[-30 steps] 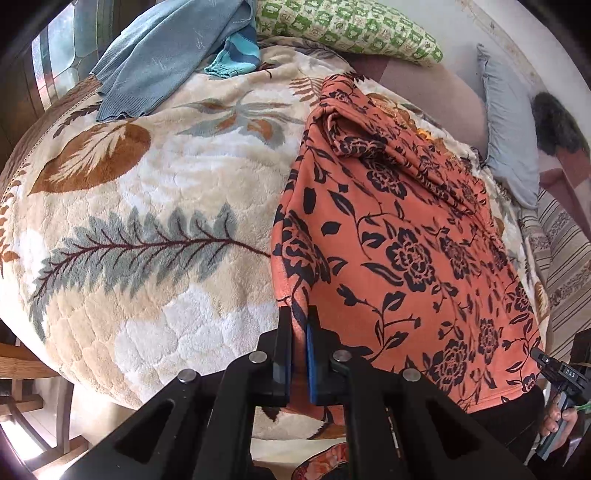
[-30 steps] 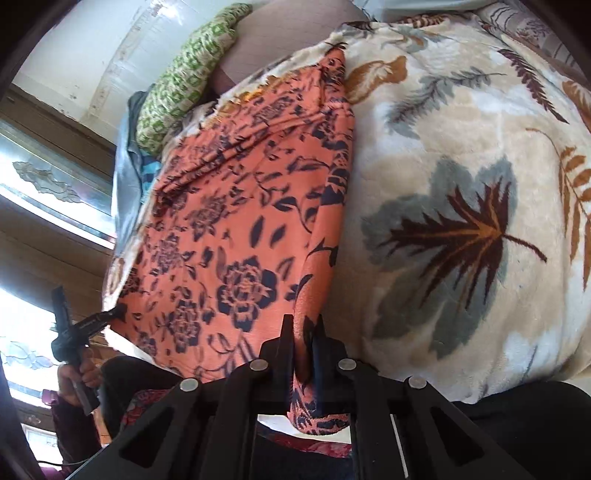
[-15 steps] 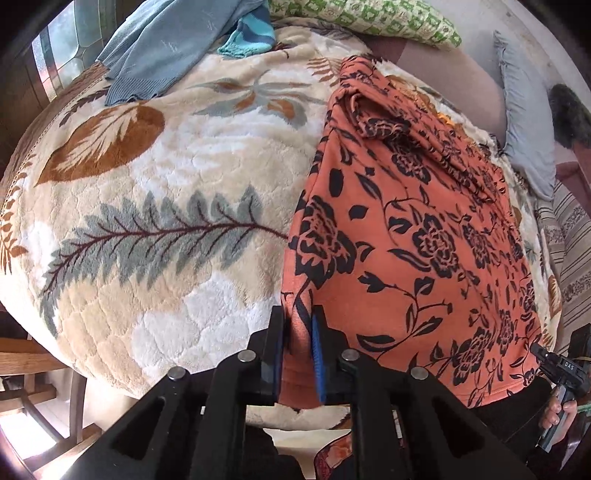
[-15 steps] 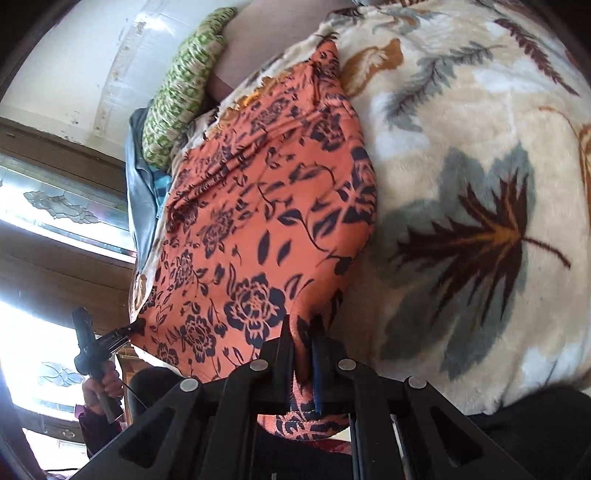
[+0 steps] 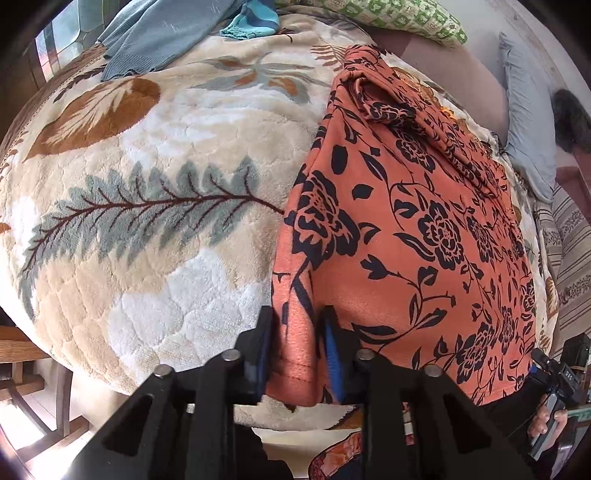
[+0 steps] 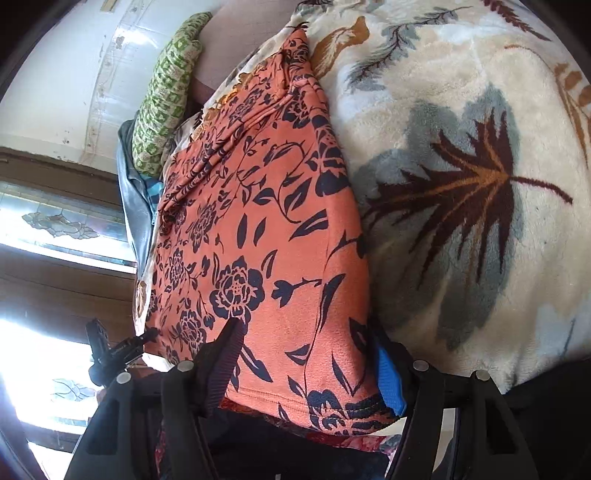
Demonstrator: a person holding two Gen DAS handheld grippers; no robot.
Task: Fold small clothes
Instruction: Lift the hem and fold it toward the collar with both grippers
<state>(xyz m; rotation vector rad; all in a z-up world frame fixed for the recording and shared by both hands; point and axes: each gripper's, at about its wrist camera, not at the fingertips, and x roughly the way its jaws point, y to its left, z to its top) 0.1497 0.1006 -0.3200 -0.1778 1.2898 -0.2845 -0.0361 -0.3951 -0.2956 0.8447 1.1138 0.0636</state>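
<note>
**Orange floral garment lay flat on the leaf-print blanket, both grippers at its near hem**

Left wrist view: the orange garment (image 5: 424,229), printed with dark flowers and vines, lay spread on the right side of a plush cream blanket (image 5: 155,192) patterned with grey-green and brown leaves. Its far end was bunched into folds near the top of the blanket. The left gripper (image 5: 297,350) sat at the garment's near left corner; its fingers stood partly apart, with a raised fold of the hem between the blue pads, and whether the pads pressed on the cloth could not be told. A blue-grey knit garment (image 5: 162,33) lay at the blanket's far left corner, with a turquoise striped cloth (image 5: 251,22) just beside it. A green checked pillow (image 5: 388,18) lay beyond the blanket, and a grey pillow (image 5: 524,110) further right. The right gripper (image 5: 550,373) showed at the lower right edge, held in a hand.

Right wrist view: the same garment (image 6: 258,221) ran away from the camera along the left side of the blanket (image 6: 461,147). The right gripper (image 6: 306,354) had its fingers spread wide, the near right hem corner lying loose between them. The left gripper (image 6: 122,350) touched the far hem corner. The green pillow (image 6: 166,96) lay at the far end.
</note>
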